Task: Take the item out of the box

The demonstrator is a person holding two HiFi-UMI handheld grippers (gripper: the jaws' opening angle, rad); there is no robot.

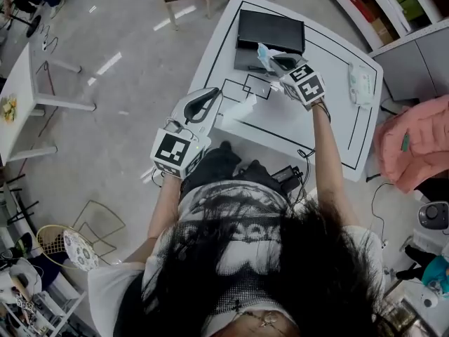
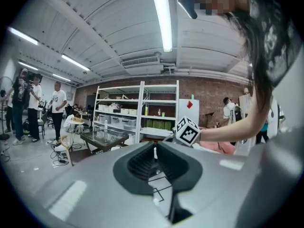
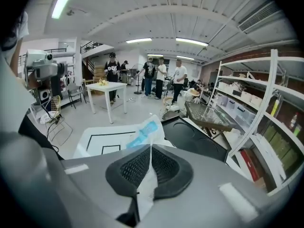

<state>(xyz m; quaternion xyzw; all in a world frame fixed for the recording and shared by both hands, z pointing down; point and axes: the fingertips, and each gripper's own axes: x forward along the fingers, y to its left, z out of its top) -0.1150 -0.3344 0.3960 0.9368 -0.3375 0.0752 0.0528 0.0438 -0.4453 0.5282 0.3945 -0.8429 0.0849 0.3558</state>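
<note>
Dark hair (image 1: pixel 309 258) filled the near edge of the head view, over a black shirt (image 1: pixel 231 230) whose white print could not be read. Both arms reached out over the white table (image 1: pixel 323 121). The left arm (image 1: pixel 165 202) was bent and short of the near left edge, its left gripper (image 1: pixel 215 95) pointing far-right. The right arm (image 1: pixel 326 153) was stretched almost straight, and the right gripper (image 1: pixel 278 62) stood over the far half of the table. Each gripper's cube bore only black-and-white square patterns, no words. The right gripper pinched a white packet (image 1: pixel 265 53) with blue print, clear of the black box (image 1: pixel 270 30) and just on its near side. A white wrapper (image 1: pixel 238 111) showed just beyond the left gripper's tip; I could not tell whether they touched. A pack of wipes (image 1: pixel 361 83) lay at the right of the table, its label too small to read.

From the left gripper view, the left gripper (image 2: pixel 155 151) had its pads pressed together, with only a thin pale line at the seam. Beyond it, the right arm (image 2: pixel 228 127) crossed level from the right.

From the right gripper view, the right gripper (image 3: pixel 150 158) was clamped on the packet (image 3: pixel 142 136), which stuck up out of the pads, blue print on top, letters not legible. The box (image 3: pixel 194 137) lay open to the right on the table (image 3: pixel 102 144), showing round hollows.
</note>
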